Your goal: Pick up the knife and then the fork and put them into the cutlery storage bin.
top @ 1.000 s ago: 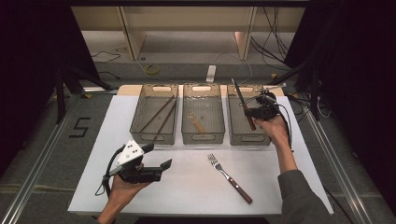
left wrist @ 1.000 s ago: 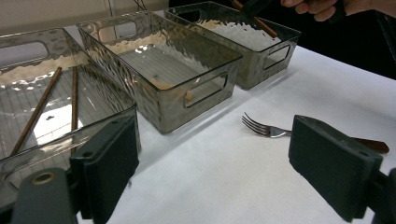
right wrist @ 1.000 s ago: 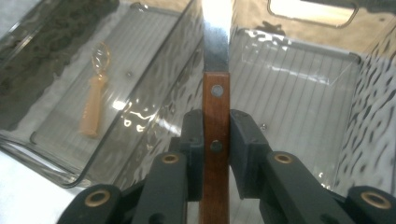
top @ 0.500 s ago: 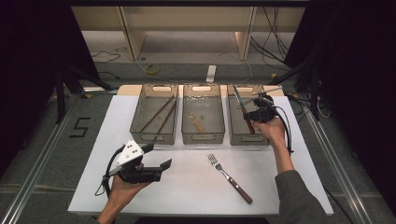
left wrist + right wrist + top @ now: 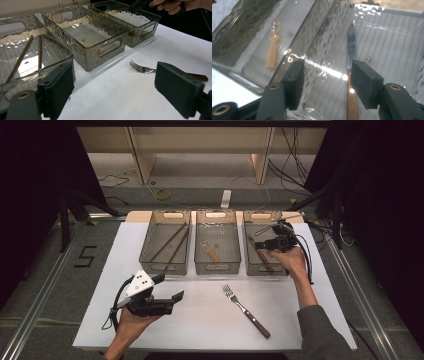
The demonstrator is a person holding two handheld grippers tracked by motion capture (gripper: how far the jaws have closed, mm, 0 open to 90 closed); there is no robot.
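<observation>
Wood-handled knife (image 5: 351,75) lies in the right bin (image 5: 254,265) — right hand-held gripper (image 5: 262,244) above, jaws just opened, nothing held

So the worktop (image 5: 200,320) is a white rectangular surface. Along its far edge sit three clear smoky bins side by side: the left bin (image 5: 146,251), the middle bin (image 5: 200,265) and the right bin (image 5: 250,265). A wooden-handled fork (image 5: 245,310) lies flat nearer the front, tines pointing toward the bins.
</observation>
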